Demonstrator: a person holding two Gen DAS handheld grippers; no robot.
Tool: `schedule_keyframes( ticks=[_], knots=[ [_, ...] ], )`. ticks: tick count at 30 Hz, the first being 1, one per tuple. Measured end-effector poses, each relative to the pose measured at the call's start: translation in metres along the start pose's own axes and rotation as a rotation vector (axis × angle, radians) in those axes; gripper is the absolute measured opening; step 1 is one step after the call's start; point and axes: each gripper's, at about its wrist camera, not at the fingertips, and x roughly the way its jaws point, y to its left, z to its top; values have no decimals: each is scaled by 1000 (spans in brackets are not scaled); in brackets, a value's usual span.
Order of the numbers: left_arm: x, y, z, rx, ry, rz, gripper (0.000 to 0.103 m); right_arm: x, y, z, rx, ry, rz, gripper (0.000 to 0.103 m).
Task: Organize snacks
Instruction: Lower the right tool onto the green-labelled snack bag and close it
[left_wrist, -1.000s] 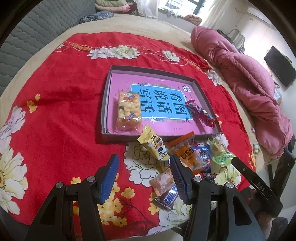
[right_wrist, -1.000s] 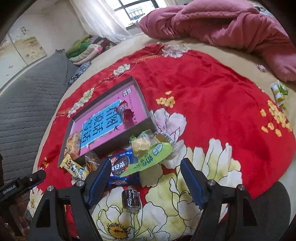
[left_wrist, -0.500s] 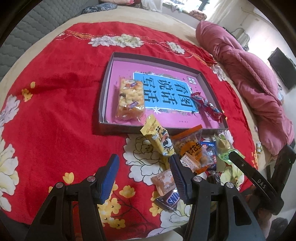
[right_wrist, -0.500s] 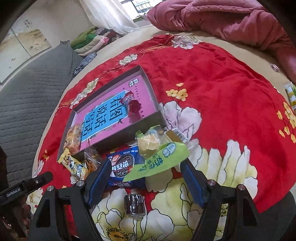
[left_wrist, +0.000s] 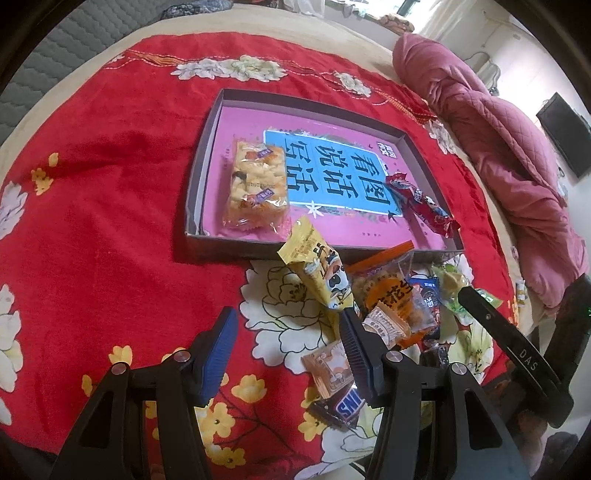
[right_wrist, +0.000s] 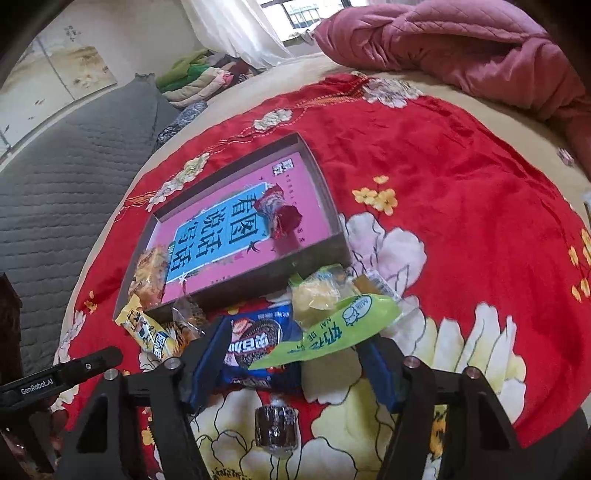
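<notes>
Your right gripper (right_wrist: 291, 354) has just been closing its jaws, and they now stand about half open around the blue cookie packet (right_wrist: 255, 343) and the green milk-candy wrapper (right_wrist: 332, 332) lying over it. Whether the blue pads already press on either packet cannot be told from this view. A small dark foil-wrapped sweet (right_wrist: 275, 430) lies on the cloth just on your side of the cookie packet.

Your left gripper (left_wrist: 284, 350) is partly open and holds nothing; bare red floral cloth (left_wrist: 92, 221) shows between its jaws. Its right finger (left_wrist: 356, 354) sits at the edge of the snack pile, over a small white wrapped sweet (left_wrist: 384, 323) and a tan packet (left_wrist: 332, 369), with a Snickers bar (left_wrist: 340, 406) just below.

The shallow box (left_wrist: 192, 206) with the pink and blue book cover in its bottom lies beyond the pile. Inside it are a golden puffed-rice cake pack (left_wrist: 256, 188) at its left and a red twisted candy (left_wrist: 421, 206) at its right. The yellow cartoon packet (left_wrist: 317, 273) leans against the box's near wall, with the orange snack bag (left_wrist: 391, 295) beside it.

Compared with a second ago, the left view has come down closer to the pile and box, with the jaw gap unchanged. The right view has drawn nearer the cookie packet, with its jaw gap narrower.
</notes>
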Motion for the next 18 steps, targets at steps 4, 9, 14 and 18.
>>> schedule_keyframes(
  ticks=[4,9,14,18],
  knots=[
    [5,0,1,-5,4,1,58,6,2,4,-29,-10,-15,56],
    [10,1,3,-4,12,5,58,15,-5,9,-17,-16,-39,53],
    [15,1,4,-5,20,6,58,22,-5,15,-33,-30,-57,50],
    [20,2,8,-15,14,4,58,29,1,16,-73,-28,-76,49]
  ],
)
